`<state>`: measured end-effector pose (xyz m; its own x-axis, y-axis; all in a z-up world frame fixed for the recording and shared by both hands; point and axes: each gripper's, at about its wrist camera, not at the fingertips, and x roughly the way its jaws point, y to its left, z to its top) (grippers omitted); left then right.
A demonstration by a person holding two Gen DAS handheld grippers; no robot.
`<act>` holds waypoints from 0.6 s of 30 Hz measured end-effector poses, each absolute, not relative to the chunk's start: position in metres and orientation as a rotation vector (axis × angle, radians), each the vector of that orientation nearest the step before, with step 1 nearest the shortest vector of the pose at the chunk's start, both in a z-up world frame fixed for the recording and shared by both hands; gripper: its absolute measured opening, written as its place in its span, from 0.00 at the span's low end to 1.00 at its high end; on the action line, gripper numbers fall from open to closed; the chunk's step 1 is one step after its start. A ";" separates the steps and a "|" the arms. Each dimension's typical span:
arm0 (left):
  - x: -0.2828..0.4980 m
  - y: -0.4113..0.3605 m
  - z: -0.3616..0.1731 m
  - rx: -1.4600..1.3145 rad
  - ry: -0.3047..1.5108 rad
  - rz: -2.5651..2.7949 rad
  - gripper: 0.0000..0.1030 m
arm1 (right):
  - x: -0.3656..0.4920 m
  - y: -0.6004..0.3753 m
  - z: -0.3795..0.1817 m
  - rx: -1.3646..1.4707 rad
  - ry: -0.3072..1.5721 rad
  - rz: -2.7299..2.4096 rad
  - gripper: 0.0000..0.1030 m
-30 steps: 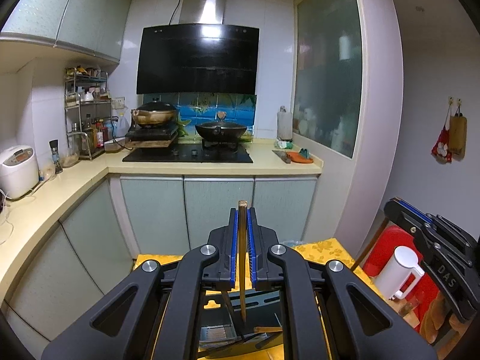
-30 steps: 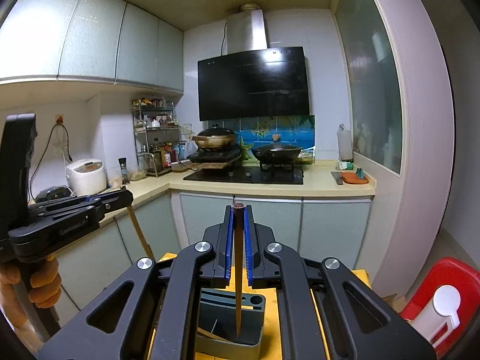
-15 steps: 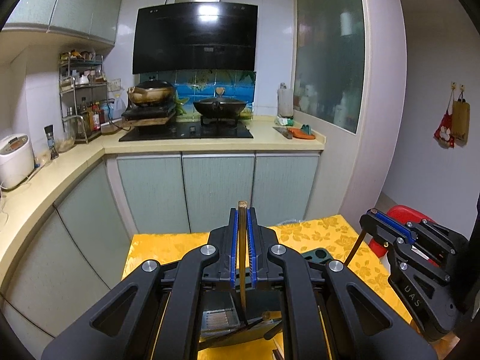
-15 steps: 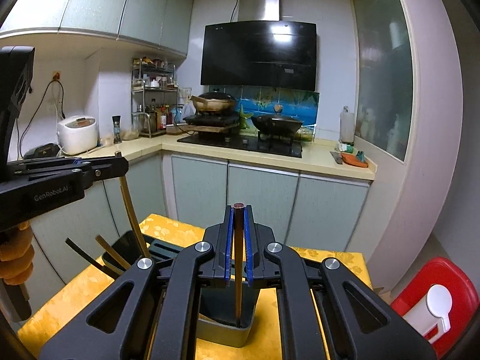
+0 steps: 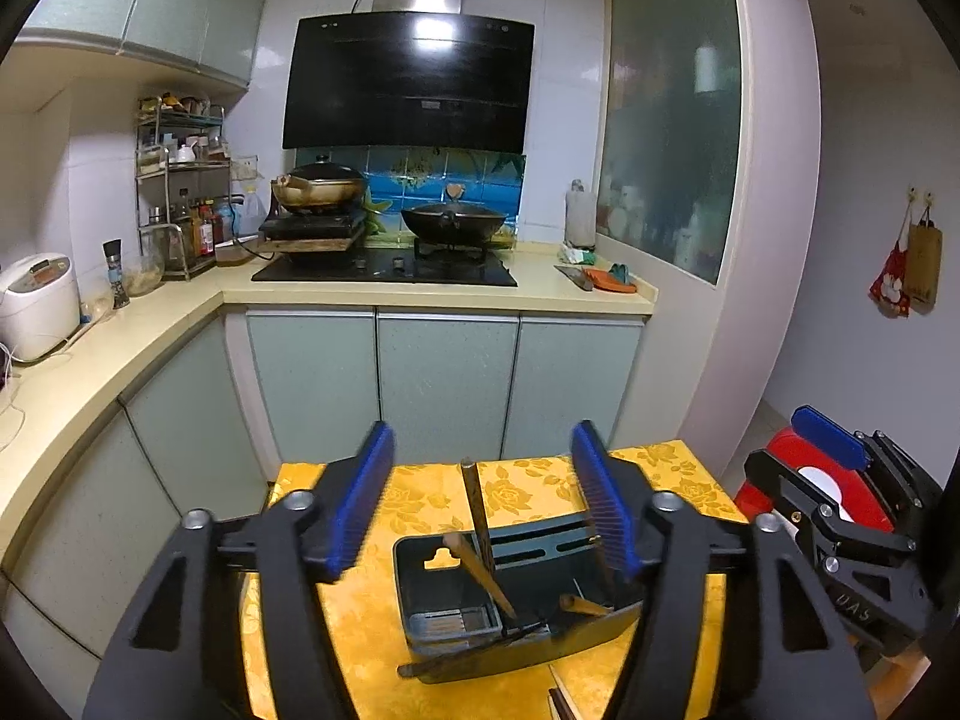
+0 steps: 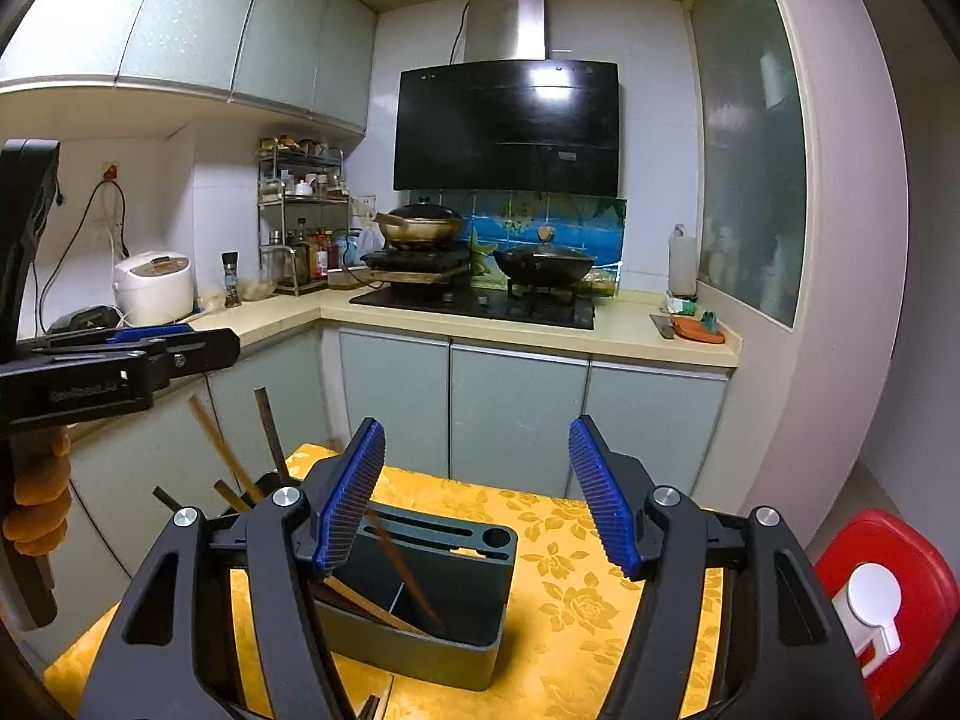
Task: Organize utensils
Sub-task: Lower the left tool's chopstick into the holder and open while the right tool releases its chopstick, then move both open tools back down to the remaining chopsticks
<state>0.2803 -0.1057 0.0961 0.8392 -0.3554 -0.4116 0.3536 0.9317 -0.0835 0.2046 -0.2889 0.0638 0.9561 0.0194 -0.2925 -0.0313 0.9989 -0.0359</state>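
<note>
Both grippers stand wide open, nothing between the blue pads. Left gripper (image 5: 480, 504) hangs above the holder (image 5: 456, 606), a dark grey box on the yellow cloth (image 5: 372, 630). Right gripper (image 6: 477, 492) hangs above the same holder from the other side.

Chopsticks: a dark one (image 5: 477, 510) stands nearly upright in the holder, leaning on a divider; a lighter one (image 5: 480, 576) leans across it at a slant. More sticks lie low in the right compartment. In the right view a dark stick (image 6: 405, 570) leans inside the near compartment, with a pale one crossing below it. Loose stick ends show at the bottom edge of both views, on the cloth just beside the holder.

Handling, as a judgement: the sticks look light, thin and stiff, wood or lacquer, likely smooth, so they may pivot between the pads if pinched off-centre. Best hold is probably near the upper third, pads square across the shaft. The holder looks light enough to shift if a stick is dragged against its wall.

Count of sticks left outside cannot be told.
</note>
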 end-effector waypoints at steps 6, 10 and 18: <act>0.257 -0.093 0.095 0.006 0.409 -0.369 0.73 | 0.184 -0.294 0.063 -0.028 0.294 0.028 0.60; 0.240 -0.083 0.089 0.000 0.408 -0.367 0.75 | 0.167 -0.297 0.059 -0.016 0.294 0.035 0.60; 0.203 -0.063 0.063 -0.002 0.422 -0.367 0.76 | 0.125 -0.297 0.046 -0.001 0.282 0.055 0.60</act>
<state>0.2030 -0.0627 0.0626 0.8476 -0.3488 -0.3999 0.3479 0.9343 -0.0776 0.1247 -0.2972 0.0458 0.9591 0.0542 -0.2778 -0.0545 0.9985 0.0067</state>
